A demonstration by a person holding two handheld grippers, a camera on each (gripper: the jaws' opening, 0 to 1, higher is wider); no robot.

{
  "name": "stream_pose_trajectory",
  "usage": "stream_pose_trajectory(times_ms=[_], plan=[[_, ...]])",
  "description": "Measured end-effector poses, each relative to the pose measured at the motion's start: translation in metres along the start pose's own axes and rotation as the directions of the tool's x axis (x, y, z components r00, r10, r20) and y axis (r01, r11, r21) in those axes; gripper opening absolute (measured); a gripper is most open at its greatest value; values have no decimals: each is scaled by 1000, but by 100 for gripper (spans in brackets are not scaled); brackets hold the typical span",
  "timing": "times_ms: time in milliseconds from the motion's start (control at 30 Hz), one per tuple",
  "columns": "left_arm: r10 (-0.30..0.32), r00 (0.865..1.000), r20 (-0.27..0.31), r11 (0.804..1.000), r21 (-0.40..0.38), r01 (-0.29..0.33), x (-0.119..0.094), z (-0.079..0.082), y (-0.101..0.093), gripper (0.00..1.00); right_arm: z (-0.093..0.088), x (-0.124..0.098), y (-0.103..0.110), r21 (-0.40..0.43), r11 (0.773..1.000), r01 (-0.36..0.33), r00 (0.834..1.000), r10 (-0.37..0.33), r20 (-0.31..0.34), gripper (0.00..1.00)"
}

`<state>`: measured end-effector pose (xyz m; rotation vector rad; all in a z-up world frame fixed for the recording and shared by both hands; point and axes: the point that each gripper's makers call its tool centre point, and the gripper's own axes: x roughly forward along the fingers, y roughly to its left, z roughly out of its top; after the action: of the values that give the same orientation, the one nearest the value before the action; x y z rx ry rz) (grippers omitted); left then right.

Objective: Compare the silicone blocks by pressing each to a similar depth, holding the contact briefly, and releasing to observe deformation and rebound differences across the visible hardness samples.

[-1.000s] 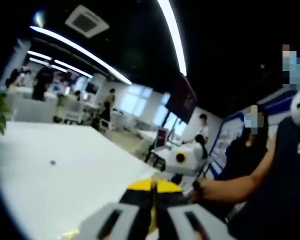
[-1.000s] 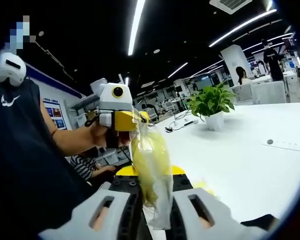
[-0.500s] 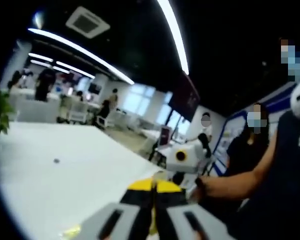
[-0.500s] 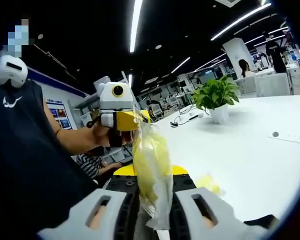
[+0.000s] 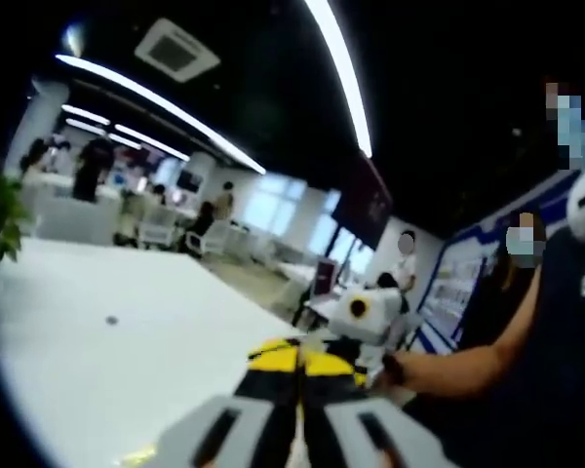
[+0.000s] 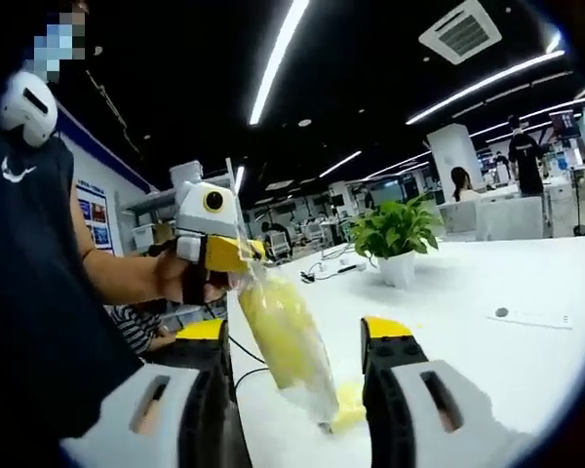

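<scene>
Bag (image 6: 283, 346): clear, with yellow blocks inside, hanging tilted from the left gripper (image 6: 236, 255) above the desk (image 6: 487, 351), between the right jaws without touching them.
Left gripper: jaws pressed together, pinching the bag's top edge; a hand (image 6: 180, 278) holds it.
Right gripper (image 6: 297, 390): jaws spread wide, 1 on each side of the bag.
Yellow piece (image 6: 346, 408): on the desk, just below the bag.
Plant (image 6: 395, 234): potted, farther back on the desk.
</scene>
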<state>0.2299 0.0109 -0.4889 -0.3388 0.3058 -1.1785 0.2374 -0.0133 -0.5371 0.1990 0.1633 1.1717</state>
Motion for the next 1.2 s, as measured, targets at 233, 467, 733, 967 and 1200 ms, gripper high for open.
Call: stream_pose_trajectory(times_ms=[233,467,733,967,1200], plan=[[0,1000,-4,1000,8,0,4,2,-1,0,9,-18,-17,-3,995,101,994,-101,33,97],[-12,1000,7,1000,8,12,12,8,-4,0,25,-40,-25,-34,988,150,985,-147,89,97],[-20,999,28,999,-32,21,27,8,-6,0,20,-69,-40,-133,952,276,961,-270,61,97],[-25,999,32,998,-60,26,41,-3,-4,0,-3,-98,-50,-90,919,383,924,-381,36,97],[-21,999,48,993,-112,26,49,-21,0,0,-23,-128,-62,-51,880,471,882,-469,51,97]])
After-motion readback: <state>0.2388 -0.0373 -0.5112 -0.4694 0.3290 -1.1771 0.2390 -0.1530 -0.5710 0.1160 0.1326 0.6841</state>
